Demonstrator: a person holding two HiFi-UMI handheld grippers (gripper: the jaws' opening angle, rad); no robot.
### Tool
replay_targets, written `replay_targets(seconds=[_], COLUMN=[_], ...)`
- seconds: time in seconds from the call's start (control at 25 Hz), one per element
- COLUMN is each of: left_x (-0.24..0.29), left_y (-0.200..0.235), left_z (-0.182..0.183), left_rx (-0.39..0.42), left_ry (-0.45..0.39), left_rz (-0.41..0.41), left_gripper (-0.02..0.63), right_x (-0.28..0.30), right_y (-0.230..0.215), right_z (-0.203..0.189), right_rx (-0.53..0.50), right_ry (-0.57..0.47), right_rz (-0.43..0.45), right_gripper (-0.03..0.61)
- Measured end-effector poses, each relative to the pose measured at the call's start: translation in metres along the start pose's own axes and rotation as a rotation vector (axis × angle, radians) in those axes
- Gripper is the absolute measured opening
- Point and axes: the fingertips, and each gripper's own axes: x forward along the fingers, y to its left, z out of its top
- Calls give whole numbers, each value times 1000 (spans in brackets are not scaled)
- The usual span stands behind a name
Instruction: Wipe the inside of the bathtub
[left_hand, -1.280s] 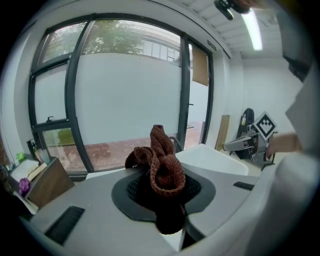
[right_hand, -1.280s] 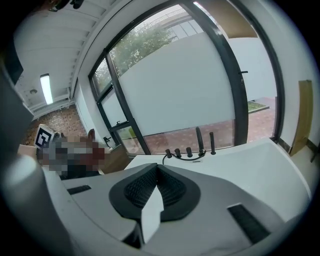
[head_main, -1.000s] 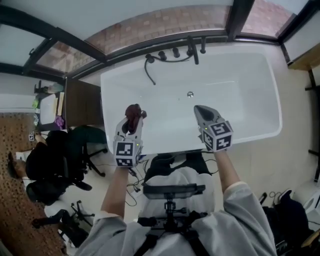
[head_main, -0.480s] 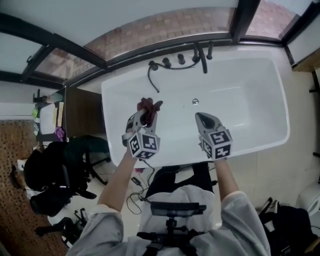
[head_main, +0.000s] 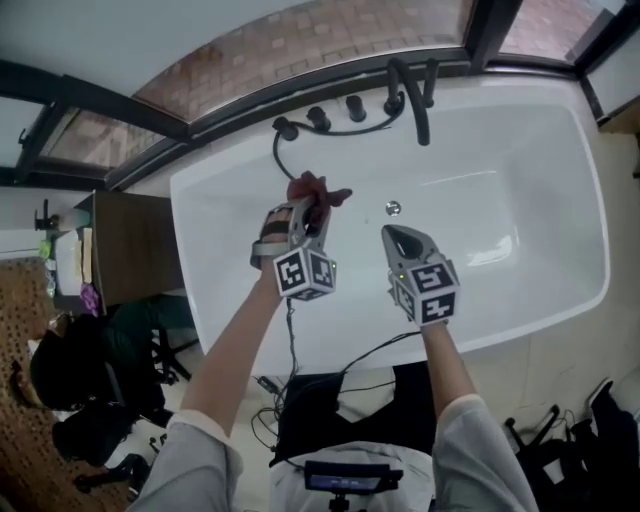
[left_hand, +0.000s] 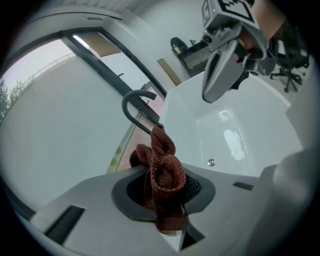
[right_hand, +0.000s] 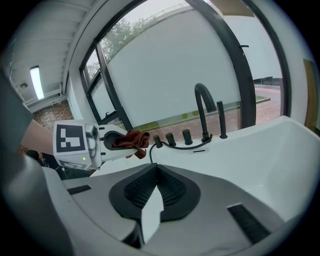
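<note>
A white bathtub (head_main: 520, 170) lies below me with a round drain (head_main: 394, 208) in its floor. My left gripper (head_main: 312, 205) hangs over the tub's left half, shut on a crumpled dark red cloth (head_main: 318, 189). The cloth (left_hand: 161, 172) bulges out between the pads in the left gripper view. To its right, my right gripper (head_main: 392, 236) hovers just short of the drain, shut with nothing in it. The right gripper view shows its pads (right_hand: 172, 187) pressed together and the left gripper (right_hand: 125, 141) with the cloth (right_hand: 131, 139) off to the left.
A black curved faucet (head_main: 412, 90), several black knobs (head_main: 337, 110) and a black hose (head_main: 277, 157) line the tub's far rim below the window. A dark cabinet (head_main: 122, 245) stands left of the tub. Cables (head_main: 340, 360) trail on the floor at the near rim.
Both grippers have moved forward over the tub, the left one farther in toward the faucet side with the cloth still held. The head view has shifted closer over the tub.
</note>
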Motion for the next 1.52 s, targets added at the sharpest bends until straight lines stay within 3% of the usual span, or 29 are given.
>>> replay_targets(seconds=[0.36,0.72,0.88,1.16,1.52], left_x=[148,233,255,289,306], left_y=[-29,-37,-33,-11,-38], left_z=[-31,-59,-67,-70,-81], left_rx=[135,268,265,163,167], left_ry=[-33,1,30,45,35], left_rz=[23,79,82,122,127], left_gripper=[94,94,94,92,91], right_x=[111,171,185,202,217], right_y=[-53,-78,-93,-109,-114], right_z=[-48,-61,-71,-99,-130], right_rx=[-51,-93,-109,-90,-79], right_ry=[-6,-36,-37,-7,34], right_rz=[4,40,31,28,41], right_gripper=[6,6,6,6,6])
